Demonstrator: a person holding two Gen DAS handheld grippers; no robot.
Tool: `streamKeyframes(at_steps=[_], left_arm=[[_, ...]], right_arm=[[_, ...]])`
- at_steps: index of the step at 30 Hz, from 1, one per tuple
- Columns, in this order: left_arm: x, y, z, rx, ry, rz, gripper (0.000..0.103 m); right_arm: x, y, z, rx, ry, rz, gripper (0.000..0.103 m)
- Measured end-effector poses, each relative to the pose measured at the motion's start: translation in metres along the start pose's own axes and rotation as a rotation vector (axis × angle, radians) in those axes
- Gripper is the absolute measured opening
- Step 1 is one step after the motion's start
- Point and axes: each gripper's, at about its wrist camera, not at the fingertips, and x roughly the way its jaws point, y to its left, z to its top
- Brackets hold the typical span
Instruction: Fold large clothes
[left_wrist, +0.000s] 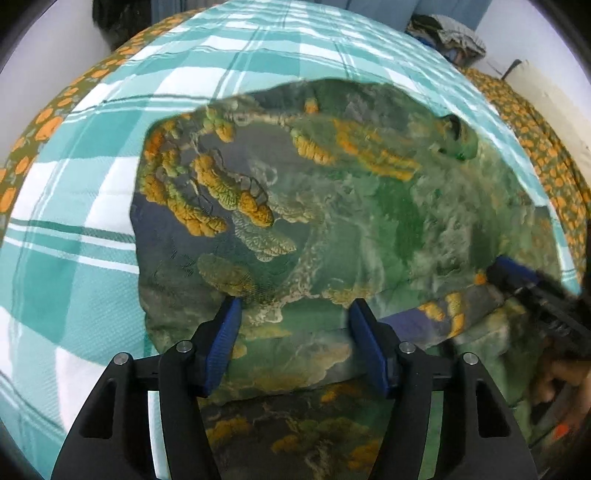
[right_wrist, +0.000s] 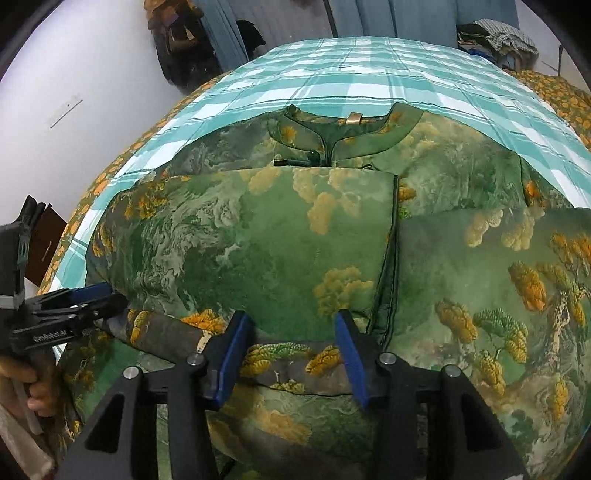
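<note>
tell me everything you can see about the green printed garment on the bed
The garment is a large, soft-looking green piece printed with orange and yellow trees and pale clouds, with dark piping. It lies on the checked bedspread, collar at the far end, both sides folded inward to meet near the middle. A rolled fold runs along its near edge.

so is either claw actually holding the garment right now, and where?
Neither grips. Left claw and right claw both stand open over the near folded edge of the green tree-print padded garment, pads apart, nothing pinched.
</note>
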Motion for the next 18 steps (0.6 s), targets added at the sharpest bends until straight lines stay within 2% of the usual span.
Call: streamKeyframes(at_steps=[3, 6, 9, 12, 16, 18], left_arm=[[-0.007, -0.008, 0.021, 0.02, -0.02, -0.027, 0.064], [0.018, -0.011, 0.04, 0.037, 0.01, -0.007, 0.068], [0.042, -0.004, 0.054, 0.01, 0.038, -0.019, 0.071], [0.039, -0.003, 0.079, -0.035, 0.008, -0.017, 0.073], [0.032, 0.0, 0.113, -0.083, -0.078, -0.025, 0.073], [0.04, 0.003, 0.122, -0.104, -0.088, -0.025, 0.075]], right_arm=[[-0.003, -0.005, -0.004, 0.021, -0.008, 0.017, 0.048], [-0.002, -0.007, -0.005, 0.036, -0.014, 0.023, 0.048], [-0.002, -0.006, -0.006, 0.039, -0.016, 0.017, 0.048], [-0.002, -0.006, -0.006, 0.043, -0.016, 0.021, 0.048], [-0.001, -0.007, -0.007, 0.043, -0.021, 0.023, 0.048], [-0.002, -0.007, -0.007, 0.043, -0.022, 0.022, 0.048]])
